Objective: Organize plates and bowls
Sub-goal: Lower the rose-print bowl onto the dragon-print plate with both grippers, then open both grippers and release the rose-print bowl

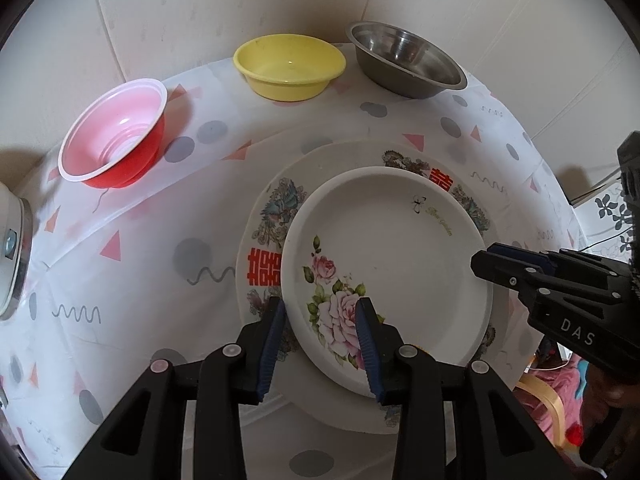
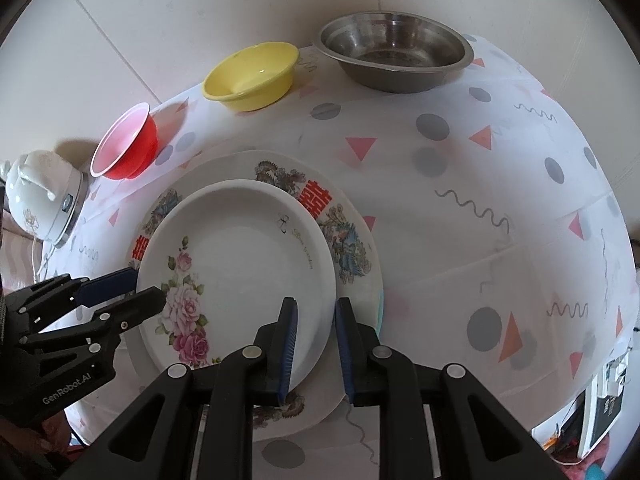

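A white rose plate (image 1: 396, 264) lies on top of a larger plate (image 1: 268, 216) with red characters, on the table. My left gripper (image 1: 320, 340) is open, its fingers straddling the rose plate's left rim. My right gripper (image 2: 316, 340) is open, its fingers straddling the same plate's right rim (image 2: 320, 248). Each gripper shows in the other's view: the right one (image 1: 500, 268), the left one (image 2: 140, 292). Behind stand a red bowl (image 1: 116, 136), a yellow bowl (image 1: 288, 66) and a steel bowl (image 1: 404, 60).
The table carries a white cloth (image 2: 480, 208) with grey dots and pink triangles. A white electric kettle (image 2: 44, 196) stands at the left edge. A pale wall runs close behind the bowls. The table drops off on the right (image 2: 592, 420).
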`<state>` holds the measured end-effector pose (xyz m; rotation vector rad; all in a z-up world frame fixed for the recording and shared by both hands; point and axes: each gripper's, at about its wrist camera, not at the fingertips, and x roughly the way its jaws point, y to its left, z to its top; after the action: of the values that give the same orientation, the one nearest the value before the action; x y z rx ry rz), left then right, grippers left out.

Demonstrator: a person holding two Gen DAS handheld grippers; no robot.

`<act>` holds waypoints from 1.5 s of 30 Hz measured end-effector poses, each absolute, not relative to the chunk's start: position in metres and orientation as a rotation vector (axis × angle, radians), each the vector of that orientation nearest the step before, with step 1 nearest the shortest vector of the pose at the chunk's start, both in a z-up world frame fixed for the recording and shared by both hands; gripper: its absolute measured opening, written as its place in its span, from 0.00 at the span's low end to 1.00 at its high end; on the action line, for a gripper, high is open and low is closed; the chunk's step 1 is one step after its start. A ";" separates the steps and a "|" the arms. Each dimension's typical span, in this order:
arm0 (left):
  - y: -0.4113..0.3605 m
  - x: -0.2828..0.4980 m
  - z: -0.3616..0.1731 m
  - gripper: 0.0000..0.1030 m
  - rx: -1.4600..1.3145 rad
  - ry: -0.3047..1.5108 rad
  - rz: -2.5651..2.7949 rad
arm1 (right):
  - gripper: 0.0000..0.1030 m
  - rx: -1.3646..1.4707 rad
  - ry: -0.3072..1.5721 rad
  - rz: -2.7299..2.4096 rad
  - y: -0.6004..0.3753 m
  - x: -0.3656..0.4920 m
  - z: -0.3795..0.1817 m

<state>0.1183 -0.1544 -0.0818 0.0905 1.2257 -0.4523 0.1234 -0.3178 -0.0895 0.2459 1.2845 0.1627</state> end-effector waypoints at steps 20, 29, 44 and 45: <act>-0.158 0.112 -0.081 0.50 0.090 1.219 -0.486 | 0.20 0.358 1.286 0.154 -0.330 0.118 -0.087; -0.146 0.117 -0.072 0.54 0.043 1.210 -0.466 | 0.19 0.395 1.282 0.163 -0.334 0.120 -0.090; -0.109 0.152 -0.045 0.79 -0.113 1.202 -0.317 | 0.32 0.525 1.191 0.144 -0.362 0.127 -0.073; -0.109 0.155 -0.045 0.79 -0.112 1.207 -0.305 | 0.32 0.531 1.179 0.134 -0.367 0.129 -0.071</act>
<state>0.1551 -0.1086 -0.0448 -0.1123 1.2068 -0.3050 0.1293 -0.3668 -0.0711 0.5315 1.1789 0.1345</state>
